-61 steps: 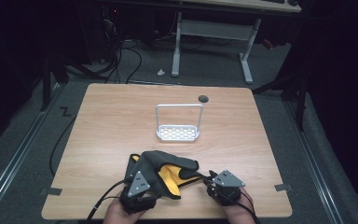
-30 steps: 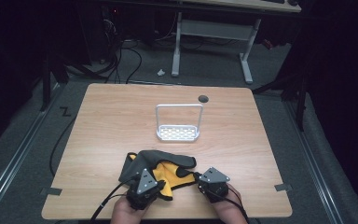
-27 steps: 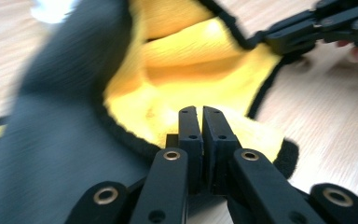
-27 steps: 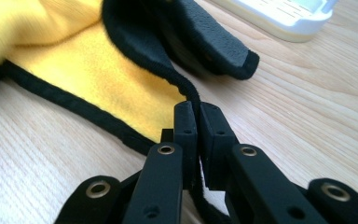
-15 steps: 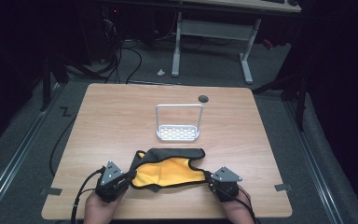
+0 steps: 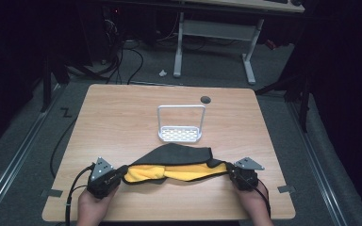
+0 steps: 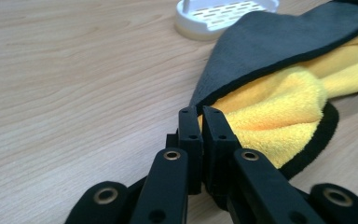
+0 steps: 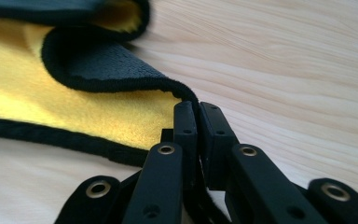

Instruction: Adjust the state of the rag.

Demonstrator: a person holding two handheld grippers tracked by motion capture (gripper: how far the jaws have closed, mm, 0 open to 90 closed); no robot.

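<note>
A cloth [image 6: 176, 165], dark grey on one side and yellow on the other with a black hem, is stretched left to right near the table's front edge. My left gripper [image 6: 122, 173] is shut on its left corner; the left gripper view has the jaws [image 7: 199, 114] pinched on the yellow and grey cloth [image 7: 279, 79]. At the other end my right gripper [image 6: 229, 170] is shut on the right corner, and in the right gripper view the hem of the cloth [image 8: 98, 93] runs into the closed gripper [image 8: 196, 108]. A hand holds each gripper from below.
A white perforated rack [image 6: 180, 125] with a wire hoop stands upright behind the cloth, mid-table; its base [image 7: 223, 14] appears in the left gripper view. A small dark hole [image 6: 205, 99] sits near the far edge. Wooden table [image 6: 122, 117] all around; cables trail off the front left.
Both hands have drawn apart along the front edge, left going left and right going right. The bunched cloth has been pulled out into a long band between them.
</note>
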